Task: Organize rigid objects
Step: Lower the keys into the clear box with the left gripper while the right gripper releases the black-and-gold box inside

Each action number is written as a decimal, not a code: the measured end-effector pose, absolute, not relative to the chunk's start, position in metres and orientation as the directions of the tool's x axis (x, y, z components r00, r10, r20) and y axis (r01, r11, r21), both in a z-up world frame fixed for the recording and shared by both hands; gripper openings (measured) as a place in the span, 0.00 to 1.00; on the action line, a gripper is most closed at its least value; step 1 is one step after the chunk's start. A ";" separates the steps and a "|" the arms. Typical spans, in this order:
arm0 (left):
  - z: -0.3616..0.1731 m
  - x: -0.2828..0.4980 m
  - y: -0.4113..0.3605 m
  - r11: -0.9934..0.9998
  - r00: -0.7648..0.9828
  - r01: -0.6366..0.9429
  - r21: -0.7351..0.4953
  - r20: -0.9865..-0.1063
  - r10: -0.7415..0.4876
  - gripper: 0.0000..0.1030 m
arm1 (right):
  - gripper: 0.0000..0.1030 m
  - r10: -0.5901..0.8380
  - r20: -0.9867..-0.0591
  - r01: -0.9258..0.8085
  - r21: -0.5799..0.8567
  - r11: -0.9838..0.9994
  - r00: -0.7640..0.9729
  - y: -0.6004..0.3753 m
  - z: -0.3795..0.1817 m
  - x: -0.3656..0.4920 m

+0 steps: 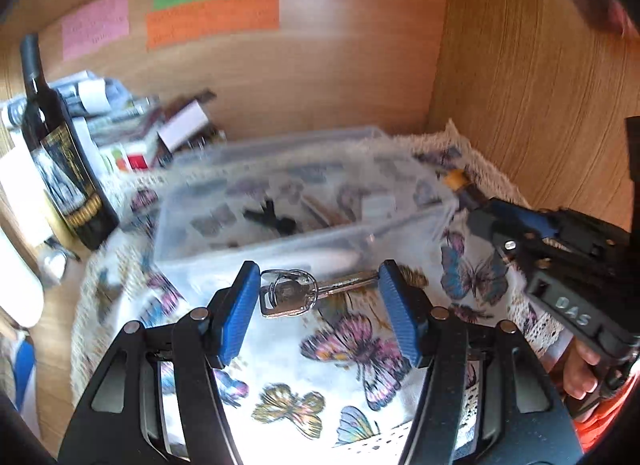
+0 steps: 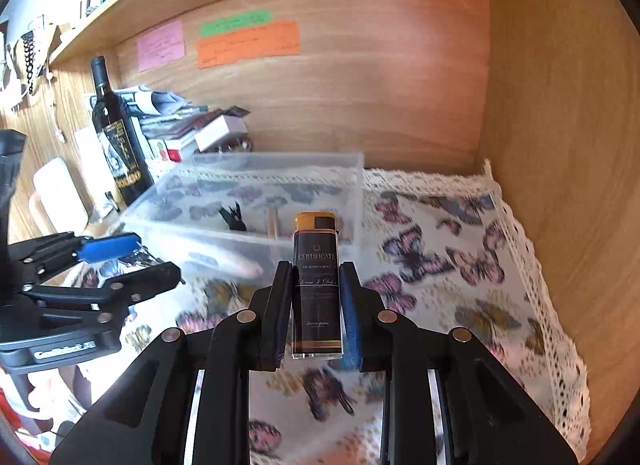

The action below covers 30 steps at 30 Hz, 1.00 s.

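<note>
clear bin [image 1: 256,241] blurred, sticky notes [image 1: 212,19] unreadable

This is a home, seen inside a wooden shelving alcove [image 2: 360,77] used for household storage. A white lace-edged cloth printed with butterflies [image 2: 448,257] covers the shelf surface. Pink, green and orange paper notes [image 2: 248,43] are stuck to the back panel. A dark wine bottle with a gold label [image 2: 116,137] stands beside a stack of magazines and books [image 2: 172,117], with a clear plastic storage box [image 2: 256,201] nearby.
</note>
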State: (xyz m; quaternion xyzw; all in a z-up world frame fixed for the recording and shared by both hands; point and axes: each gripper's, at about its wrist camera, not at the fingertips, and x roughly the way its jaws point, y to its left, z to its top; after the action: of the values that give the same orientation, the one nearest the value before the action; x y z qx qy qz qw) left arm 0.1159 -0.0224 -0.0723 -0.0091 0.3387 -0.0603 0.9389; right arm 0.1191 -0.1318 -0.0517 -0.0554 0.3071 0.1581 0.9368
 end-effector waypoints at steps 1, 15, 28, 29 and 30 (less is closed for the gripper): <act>-0.067 0.117 -0.019 0.993 0.774 0.106 -0.056 -0.622 -0.118 0.59 | 0.21 0.266 -0.589 -0.334 -0.006 0.943 0.763 -0.129 -0.050 0.122; -0.041 0.151 0.019 0.995 0.828 0.074 -0.071 -0.552 -0.101 0.59 | 0.21 0.297 -0.598 -0.373 -0.005 0.928 0.744 -0.097 -0.048 0.176; -0.099 0.202 0.031 0.992 0.727 0.059 -0.115 -0.676 -0.122 0.59 | 0.21 0.267 -0.676 -0.382 -0.023 0.924 0.687 -0.077 -0.079 0.215; -0.102 0.204 0.032 0.991 0.723 0.059 -0.117 -0.680 -0.123 0.59 | 0.21 0.265 -0.680 -0.382 -0.023 0.924 0.683 -0.077 -0.081 0.217; -0.105 0.206 0.032 0.991 0.717 0.058 -0.121 -0.686 -0.126 0.59 | 0.21 0.264 -0.684 -0.382 -0.023 0.924 0.680 -0.076 -0.082 0.218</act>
State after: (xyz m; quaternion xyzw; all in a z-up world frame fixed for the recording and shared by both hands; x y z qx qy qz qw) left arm 0.2057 0.0323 -0.1049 -0.0455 0.3730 -0.0498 0.9254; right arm 0.2179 -0.0762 -0.0824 -0.0820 0.3585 0.1768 0.9130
